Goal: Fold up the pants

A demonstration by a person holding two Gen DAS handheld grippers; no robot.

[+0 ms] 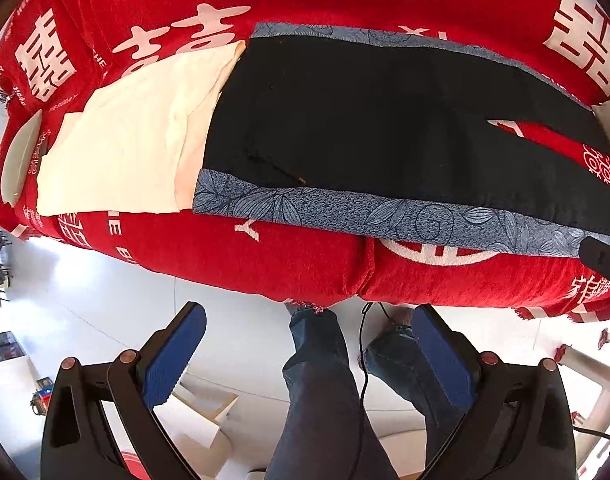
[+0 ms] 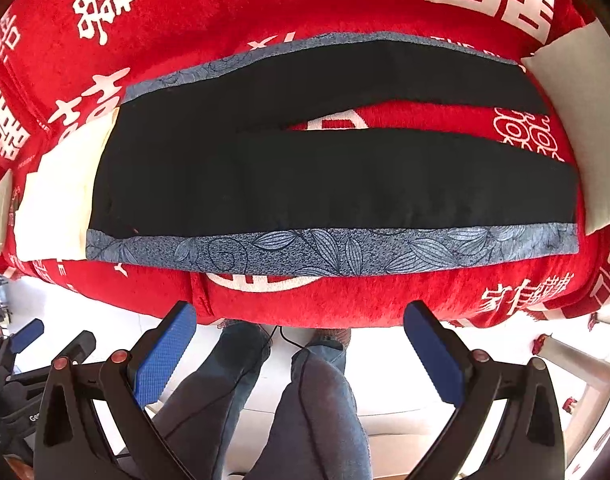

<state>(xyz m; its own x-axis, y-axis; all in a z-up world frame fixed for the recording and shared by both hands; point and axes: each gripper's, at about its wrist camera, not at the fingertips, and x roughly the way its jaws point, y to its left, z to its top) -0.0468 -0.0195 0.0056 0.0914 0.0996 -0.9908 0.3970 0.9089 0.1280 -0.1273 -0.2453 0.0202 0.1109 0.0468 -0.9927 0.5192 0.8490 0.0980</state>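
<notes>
Black pants (image 1: 365, 120) with blue leaf-patterned side stripes (image 1: 345, 212) lie flat on a red cloth-covered table (image 1: 265, 256), waist to the left, both legs running right with a gap between them. They also show in the right wrist view (image 2: 305, 176). My left gripper (image 1: 309, 344) is open and empty, held off the table's near edge below the waist end. My right gripper (image 2: 301, 344) is open and empty, held off the near edge below the middle of the pants. The left gripper (image 2: 25, 344) shows at the left of the right wrist view.
A cream folded cloth (image 1: 137, 132) lies left of the waist, partly under it. A pale dish (image 1: 19, 160) sits at the far left. Another pale cloth (image 2: 577, 120) lies past the leg ends. The person's jeans-clad legs (image 1: 317, 380) and a cable stand below the table edge.
</notes>
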